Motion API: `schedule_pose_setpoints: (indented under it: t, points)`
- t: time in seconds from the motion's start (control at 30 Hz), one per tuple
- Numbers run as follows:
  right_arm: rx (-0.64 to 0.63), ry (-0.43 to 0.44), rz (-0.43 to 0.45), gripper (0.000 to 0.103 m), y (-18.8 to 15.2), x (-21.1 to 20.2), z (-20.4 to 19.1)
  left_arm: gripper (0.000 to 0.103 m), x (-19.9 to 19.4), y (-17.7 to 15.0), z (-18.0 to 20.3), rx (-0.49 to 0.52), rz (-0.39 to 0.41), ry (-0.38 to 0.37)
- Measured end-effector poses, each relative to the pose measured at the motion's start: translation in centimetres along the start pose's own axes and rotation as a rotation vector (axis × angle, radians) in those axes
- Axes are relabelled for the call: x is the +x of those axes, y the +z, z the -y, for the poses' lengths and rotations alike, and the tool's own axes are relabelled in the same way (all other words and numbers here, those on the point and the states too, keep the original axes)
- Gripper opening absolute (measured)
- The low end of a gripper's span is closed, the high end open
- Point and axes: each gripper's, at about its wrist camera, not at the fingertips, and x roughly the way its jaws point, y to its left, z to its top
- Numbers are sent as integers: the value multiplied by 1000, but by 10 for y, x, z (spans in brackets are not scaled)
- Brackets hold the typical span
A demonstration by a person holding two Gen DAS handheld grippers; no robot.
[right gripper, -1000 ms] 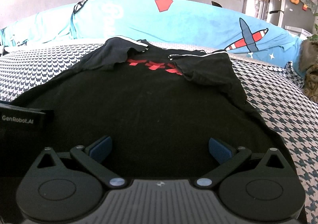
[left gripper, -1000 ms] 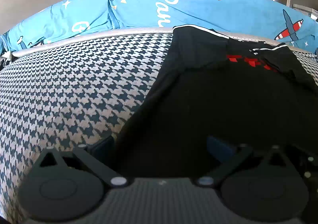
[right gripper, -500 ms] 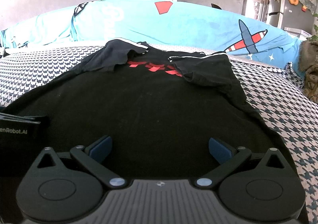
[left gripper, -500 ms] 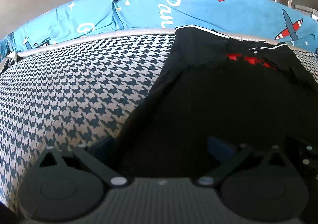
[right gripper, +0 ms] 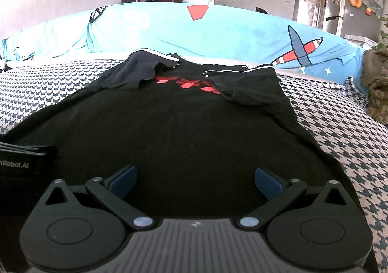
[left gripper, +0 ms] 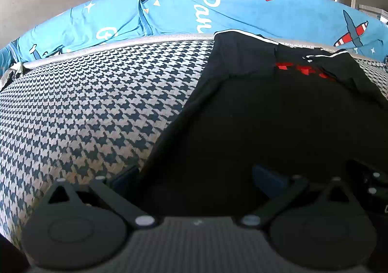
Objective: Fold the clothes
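A black T-shirt (right gripper: 184, 127) with red lettering (right gripper: 186, 84) lies flat on the houndstooth cover, both sleeves folded in over the chest. My right gripper (right gripper: 195, 179) hangs open over the shirt's near hem, nothing between its blue pads. My left gripper (left gripper: 196, 179) is open at the shirt's (left gripper: 278, 127) near left corner, its left pad over the houndstooth cover beside the hem and its right pad over black cloth. The left gripper's body (right gripper: 19, 164) shows at the left edge of the right wrist view.
The houndstooth cover (left gripper: 84, 108) stretches wide to the left and also to the right (right gripper: 351, 132) of the shirt. A blue printed sheet (right gripper: 242, 33) rises behind it. A brown bundle (right gripper: 377, 88) sits at the far right. Doors and a fridge stand in the background.
Both grippers have crept slightly nearer and lower to the shirt's near hem. The shirt has not moved and both stay open.
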Motion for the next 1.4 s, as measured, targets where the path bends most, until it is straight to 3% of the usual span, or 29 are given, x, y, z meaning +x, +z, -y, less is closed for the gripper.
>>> schedule_pose_setpoints:
  t: [0.6, 1.23, 1.4]
  points:
    - [4, 6, 32, 103, -22, -28, 8, 103, -13, -9, -3, 7, -8, -5]
    - [-5, 68, -101, 103, -46, -78, 20, 103, -36, -24, -5, -3, -58, -15]
    - [58, 75, -77, 103, -49, -94, 31, 103, -45, -30, -6, 2, -77, -23]
